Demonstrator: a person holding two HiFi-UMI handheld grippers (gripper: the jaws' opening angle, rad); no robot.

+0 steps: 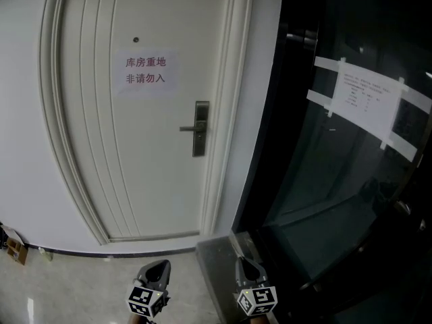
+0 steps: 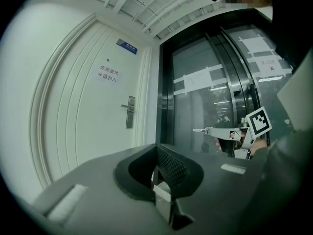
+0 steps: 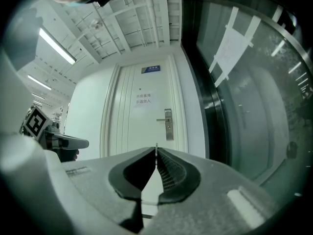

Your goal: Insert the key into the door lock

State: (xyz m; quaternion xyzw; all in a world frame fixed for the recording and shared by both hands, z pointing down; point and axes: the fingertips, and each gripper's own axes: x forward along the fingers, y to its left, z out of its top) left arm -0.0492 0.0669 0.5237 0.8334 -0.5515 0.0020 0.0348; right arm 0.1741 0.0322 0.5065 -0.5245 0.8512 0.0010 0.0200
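The key (image 2: 200, 129) is clamped in the closed jaws of the right gripper (image 3: 156, 150), with its metal blade projecting from the tips. The door lock (image 1: 200, 128), a slim rectangular metal plate with a lever handle, is set well ahead at the right edge of the white panelled door (image 1: 101, 147). The key's outline is shown only in the left gripper view; in the right gripper view it is reduced to a thin sliver. The jaws of the left gripper (image 2: 156, 147) are together, with nothing between them.
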